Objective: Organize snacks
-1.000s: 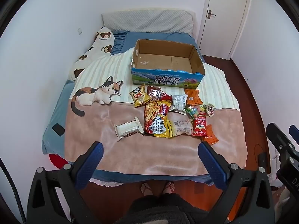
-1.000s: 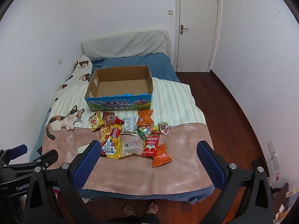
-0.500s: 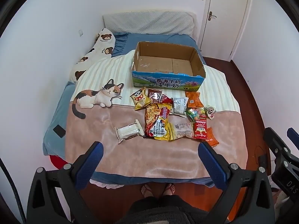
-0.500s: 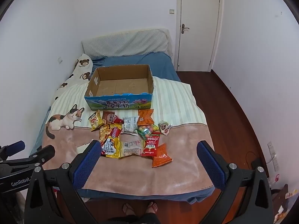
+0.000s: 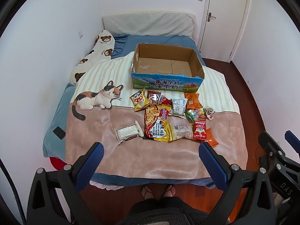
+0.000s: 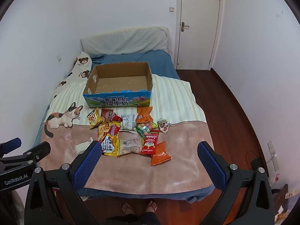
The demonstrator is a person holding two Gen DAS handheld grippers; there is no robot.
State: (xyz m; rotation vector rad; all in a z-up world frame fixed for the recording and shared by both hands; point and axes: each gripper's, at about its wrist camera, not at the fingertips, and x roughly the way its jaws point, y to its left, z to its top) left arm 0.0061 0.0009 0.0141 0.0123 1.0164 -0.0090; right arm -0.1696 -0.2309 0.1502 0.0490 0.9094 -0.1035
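I had both sets of jaws spread wide and holding nothing, the left gripper (image 5: 150, 161) and the right gripper (image 6: 148, 161) hanging above the foot of the bed (image 5: 131, 161). Beyond the left jaws, just off the inner tip of the left-hand one, lay a white wrapped bar (image 5: 128, 131), apart from the rest. Ahead, between the jaws, the snacks (image 5: 172, 116) lay in a loose overlapping spread on the pink blanket.

Nearest was the big yellow-and-red noodle pack (image 5: 157, 122); I could read "Sedaap" and "Korean Cheese Buldak" on it. I judged it light, crackly and brittle inside, best pinched at a sealed end rather than across the middle. Beside it sat a pale clear-fronted pack (image 5: 181, 131) and a red sachet (image 5: 199, 127) with writing too small to read. In the right view an orange bag (image 6: 160, 153) lay closest to the jaws; puffed and slippery, I thought, so its crimped edge looked the sounder hold. The small sachets further on seemed soft and flat, awkward to lift off plush fabric.

Farthest stood the open cardboard box (image 5: 166, 80), nothing in it, touching the far row of snacks. Its blue front panel read "青海牛奶 纯牛奶". The other gripper's body in the right view bore "GenRobot.AI".
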